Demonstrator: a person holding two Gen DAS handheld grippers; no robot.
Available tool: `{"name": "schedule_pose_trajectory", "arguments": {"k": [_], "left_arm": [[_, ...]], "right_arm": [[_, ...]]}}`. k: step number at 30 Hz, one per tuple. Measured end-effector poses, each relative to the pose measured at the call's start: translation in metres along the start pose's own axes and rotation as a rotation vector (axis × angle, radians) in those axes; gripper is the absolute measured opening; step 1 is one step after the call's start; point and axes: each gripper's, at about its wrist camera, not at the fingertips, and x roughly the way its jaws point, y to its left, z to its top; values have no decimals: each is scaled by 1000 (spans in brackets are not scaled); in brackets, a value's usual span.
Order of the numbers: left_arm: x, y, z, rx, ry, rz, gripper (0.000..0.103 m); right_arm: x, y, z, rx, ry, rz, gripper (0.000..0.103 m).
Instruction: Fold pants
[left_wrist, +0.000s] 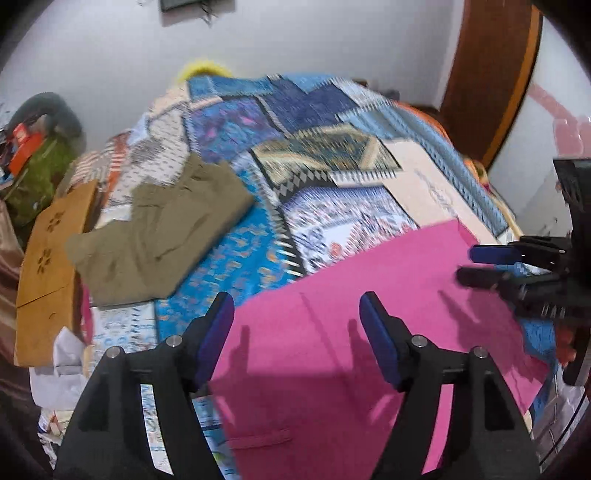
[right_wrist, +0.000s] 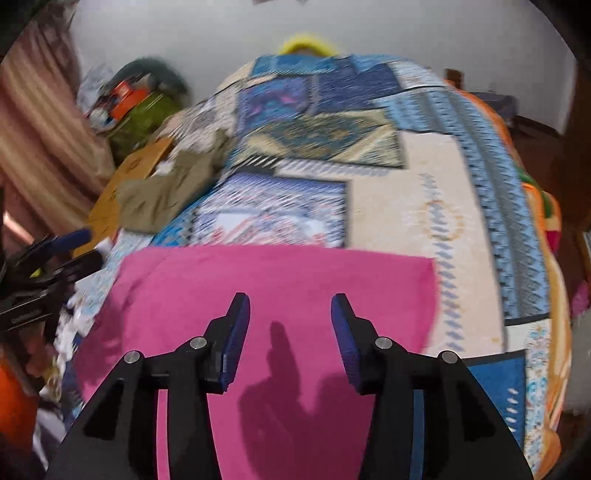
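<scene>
Pink pants (left_wrist: 351, 325) lie flat on a patterned blue bedspread (left_wrist: 295, 147), near the bed's front edge; they also fill the lower middle of the right wrist view (right_wrist: 280, 288). My left gripper (left_wrist: 297, 306) is open and empty, hovering above the pink cloth. My right gripper (right_wrist: 290, 308) is open and empty above the same cloth; it also shows at the right edge of the left wrist view (left_wrist: 469, 264). The left gripper shows at the left edge of the right wrist view (right_wrist: 83, 247). Both views are blurred by motion.
Folded olive-green pants (left_wrist: 159, 229) lie on the bed's left side, also seen in the right wrist view (right_wrist: 166, 192). A brown cardboard box (left_wrist: 48, 266) stands left of the bed. A cluttered green heap (left_wrist: 33, 166) sits by the white wall. A wooden door (left_wrist: 491, 74) stands at right.
</scene>
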Motion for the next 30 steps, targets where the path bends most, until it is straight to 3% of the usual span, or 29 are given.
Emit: {"name": "schedule_pose_trajectory", "arguments": {"k": [5, 6, 8, 13, 24, 30], "left_arm": [[42, -14, -15, 24, 153, 1, 71], [44, -14, -21, 24, 145, 10, 73], [38, -18, -30, 41, 100, 41, 79], [23, -19, -50, 44, 53, 63, 83], [-23, 9, -101, -110, -8, 20, 89], [-39, 23, -134, -180, 9, 23, 91]], "right_arm": [[38, 30, -9, -95, 99, -15, 48], [47, 34, -16, -113, 141, -16, 49], [47, 41, -28, -169, 108, -58, 54], [35, 37, -44, -165, 120, -35, 60], [-7, 18, -89, -93, 77, -25, 63], [-25, 9, -113, -63, 63, -53, 63]]}}
